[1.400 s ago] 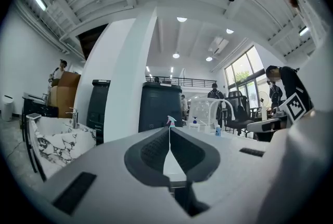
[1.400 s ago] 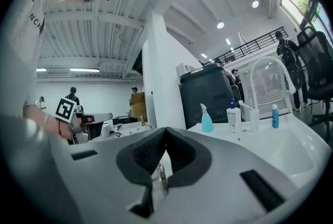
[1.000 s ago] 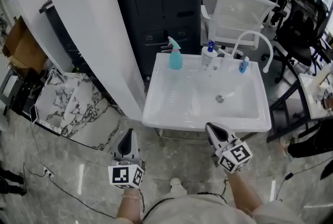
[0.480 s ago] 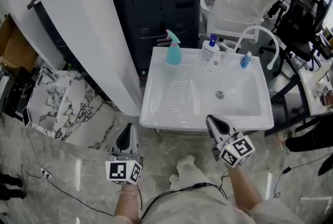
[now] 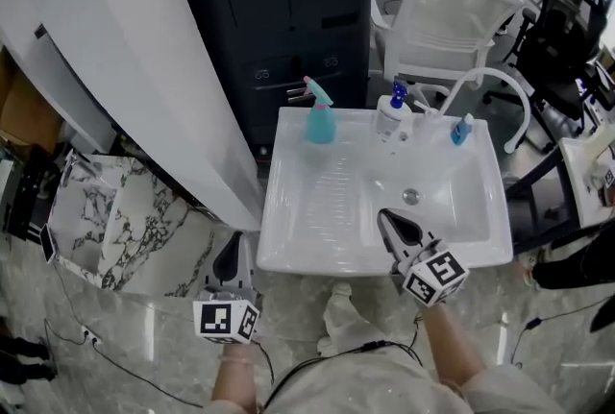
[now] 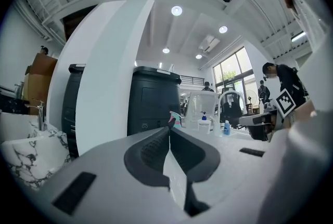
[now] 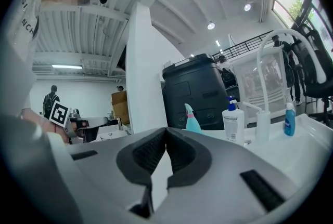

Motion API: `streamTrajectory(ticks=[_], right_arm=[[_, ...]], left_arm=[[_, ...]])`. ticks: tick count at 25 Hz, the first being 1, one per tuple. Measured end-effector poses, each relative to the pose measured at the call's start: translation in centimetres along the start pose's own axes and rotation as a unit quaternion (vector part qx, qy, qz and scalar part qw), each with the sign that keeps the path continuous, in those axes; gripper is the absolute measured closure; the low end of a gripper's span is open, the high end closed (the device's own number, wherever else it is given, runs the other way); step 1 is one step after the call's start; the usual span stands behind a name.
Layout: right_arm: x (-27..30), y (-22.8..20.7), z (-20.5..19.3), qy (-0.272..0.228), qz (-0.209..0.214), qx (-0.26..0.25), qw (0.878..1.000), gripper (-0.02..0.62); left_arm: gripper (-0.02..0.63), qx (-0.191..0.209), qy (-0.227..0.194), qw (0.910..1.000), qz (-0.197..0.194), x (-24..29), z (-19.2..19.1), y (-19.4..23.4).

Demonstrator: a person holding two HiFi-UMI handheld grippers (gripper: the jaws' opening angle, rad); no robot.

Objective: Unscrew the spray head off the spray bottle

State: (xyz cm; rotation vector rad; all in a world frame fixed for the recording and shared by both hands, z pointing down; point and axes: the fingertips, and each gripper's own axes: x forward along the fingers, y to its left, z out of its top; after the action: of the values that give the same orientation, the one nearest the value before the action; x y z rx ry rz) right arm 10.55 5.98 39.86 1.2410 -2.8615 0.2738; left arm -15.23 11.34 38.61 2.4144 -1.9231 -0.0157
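Observation:
A teal spray bottle (image 5: 320,119) with a teal spray head (image 5: 316,91) stands upright at the back left corner of the white sink (image 5: 288,239). It also shows far ahead as the spray bottle (image 6: 176,120) and the spray bottle (image 7: 192,118) in the gripper views. My left gripper (image 5: 232,255) hangs shut and empty in front of the sink's left front corner. Over the sink's front rim, my right gripper (image 5: 392,223) is shut too, with nothing in it. Both are well short of the bottle.
A white pump bottle (image 5: 391,114), a curved white faucet (image 5: 488,81) and a small blue bottle (image 5: 462,129) line the sink's back edge. A black cabinet (image 5: 279,28) stands behind, a white column (image 5: 125,66) to the left, a white chair (image 5: 447,18) behind right. Marble slabs (image 5: 106,220) lie on the floor at left.
The view has drawn closer to the sink. Both grippers have come forward toward it, the right one now over the front rim. Both stay shut.

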Motion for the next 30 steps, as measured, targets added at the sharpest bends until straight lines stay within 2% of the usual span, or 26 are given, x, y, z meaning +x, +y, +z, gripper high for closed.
streamTrajectory(ticks=[9, 18, 21, 25, 26, 29, 30], right_arm=[[6.0, -5.0, 0.9, 0.011, 0.003, 0.000, 1.000, 0.589], [11.1, -7.6, 2.1, 0.019, 0.025, -0.004, 1.000, 0.588], [12.5, -8.4, 2.5, 0.019, 0.034, -0.004, 0.999, 0.585], [14.8, -8.8, 3.6, 0.018, 0.053, -0.008, 0.998, 0.535], [15.5, -8.8, 3.8, 0.021, 0.057, -0.007, 0.998, 0.517], [17.5, -8.8, 4.4, 0.026, 0.067, -0.002, 0.997, 0.461], [18.1, -8.8, 4.6, 0.027, 0.069, 0.000, 0.997, 0.450]], left_arm=[[0.597, 0.015, 0.005, 0.9988, -0.047, 8.4, 0.3, -0.1], [0.595, 0.008, 0.010, 0.9957, -0.092, 14.7, 0.1, -0.6], [0.595, -0.006, 0.006, 0.9945, -0.105, 16.2, 0.1, -0.9], [0.594, -0.024, 0.000, 0.9919, -0.125, 17.9, 0.3, -1.5], [0.587, -0.025, 0.005, 0.9908, -0.133, 18.3, 0.1, -1.7], [0.464, -0.031, 0.022, 0.9844, -0.172, 19.7, -0.3, -2.7], [0.445, -0.029, 0.029, 0.9825, -0.182, 20.3, -0.5, -3.0]])
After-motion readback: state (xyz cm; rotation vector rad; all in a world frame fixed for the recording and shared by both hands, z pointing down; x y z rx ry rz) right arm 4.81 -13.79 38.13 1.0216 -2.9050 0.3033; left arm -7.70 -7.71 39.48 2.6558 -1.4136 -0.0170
